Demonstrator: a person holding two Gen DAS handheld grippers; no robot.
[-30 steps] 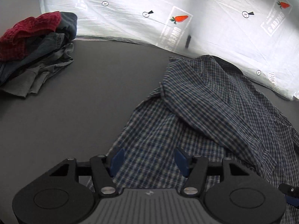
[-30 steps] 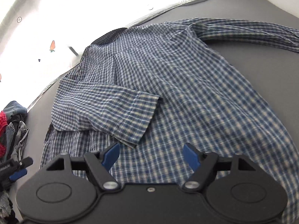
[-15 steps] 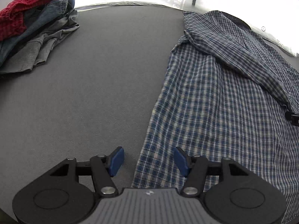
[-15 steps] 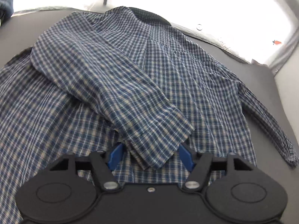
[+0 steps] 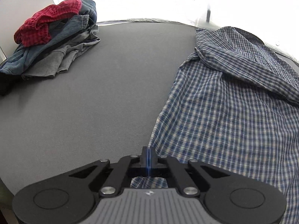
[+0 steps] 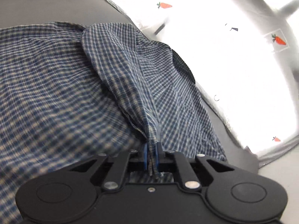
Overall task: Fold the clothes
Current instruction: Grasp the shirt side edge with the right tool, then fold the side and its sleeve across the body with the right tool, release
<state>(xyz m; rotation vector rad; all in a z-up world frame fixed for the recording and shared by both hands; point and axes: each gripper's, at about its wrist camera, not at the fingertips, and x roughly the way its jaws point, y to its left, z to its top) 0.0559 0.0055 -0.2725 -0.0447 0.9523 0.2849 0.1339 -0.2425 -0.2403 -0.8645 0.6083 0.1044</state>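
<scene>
Plaid shirt (image 5: 233,112) lies spread on the grey table (image 5: 93,102), ahead and to the right of my left gripper's fingers in the left wrist view. By my reading the fold has barely begun: one sleeve is laid across the body, but the body itself is still flat and full width. Far ahead and to the left of the fingers sits a pile of other clothes (image 5: 54,39), with a red checked piece on top. I cannot tell whether those are done or waiting.

My left gripper (image 5: 148,155) has just been closing, and its pads now meet with no gap. The shirt's hem edge runs right up to the fingertips and plaid cloth shows beneath the jaws, so I judge it has pinched the lower corner, though the bite itself is hidden.

In the right wrist view, the shirt (image 6: 56,93) fills the space ahead and to the left of the fingers. My right gripper (image 6: 151,153) has also just been closing. Its blue pads stand narrow, clamped on a bunched fold of the sleeve (image 6: 130,74), which rises in a taut ridge straight ahead of the fingertips. White carrot-print sheeting (image 6: 243,56) lies off to the right.

Sides, bottom fold and stacking all remain.
</scene>
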